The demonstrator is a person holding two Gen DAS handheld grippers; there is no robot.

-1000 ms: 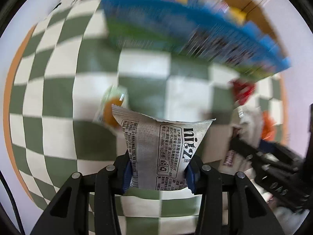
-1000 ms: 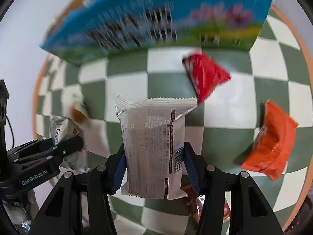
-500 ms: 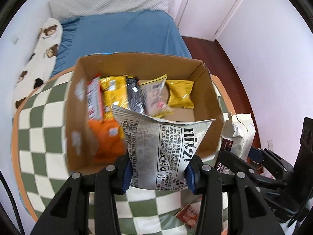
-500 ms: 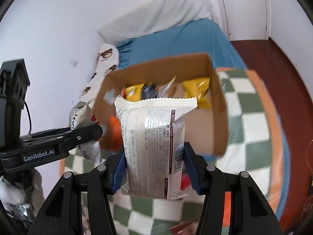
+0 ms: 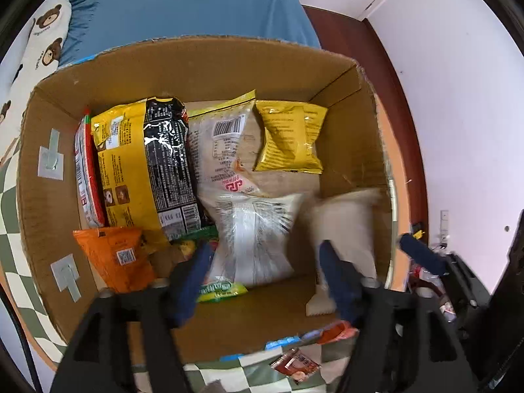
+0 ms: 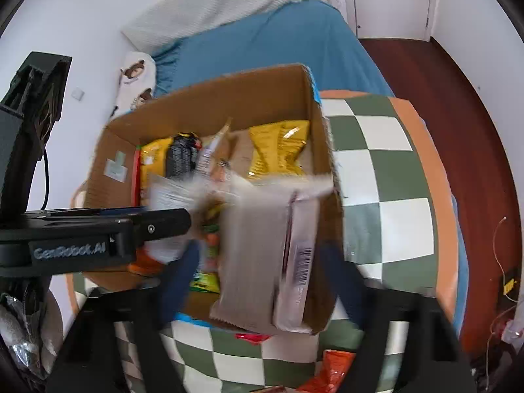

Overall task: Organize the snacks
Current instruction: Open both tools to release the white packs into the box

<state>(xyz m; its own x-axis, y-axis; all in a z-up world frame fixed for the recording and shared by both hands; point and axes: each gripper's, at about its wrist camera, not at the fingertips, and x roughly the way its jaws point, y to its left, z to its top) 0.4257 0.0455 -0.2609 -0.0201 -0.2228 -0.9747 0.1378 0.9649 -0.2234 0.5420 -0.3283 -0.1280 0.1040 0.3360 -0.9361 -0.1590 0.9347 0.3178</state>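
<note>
An open cardboard box point(image 5: 203, 62) holds several snack packs. My left gripper point(image 5: 265, 275) is open above the box's near side; the white newsprint pack point(image 5: 255, 239) lies blurred between its spread fingers, apart from them. My right gripper point(image 6: 258, 278) is open too; its silver pack point(image 6: 265, 262) is blurred and loose between the fingers at the box's near right corner point(image 6: 327, 203), and it shows in the left wrist view point(image 5: 347, 226). The left gripper also shows in the right wrist view point(image 6: 154, 226).
The box stands on a green and white checked tablecloth point(image 6: 386, 177). Loose red and orange packs point(image 6: 330, 370) lie on the cloth in front of the box, one in the left wrist view point(image 5: 294, 365). A blue bed point(image 6: 271, 42) lies beyond.
Both grippers moved over the box and opened. The newsprint pack and the silver pack have left the fingers and are dropping into the box.
</note>
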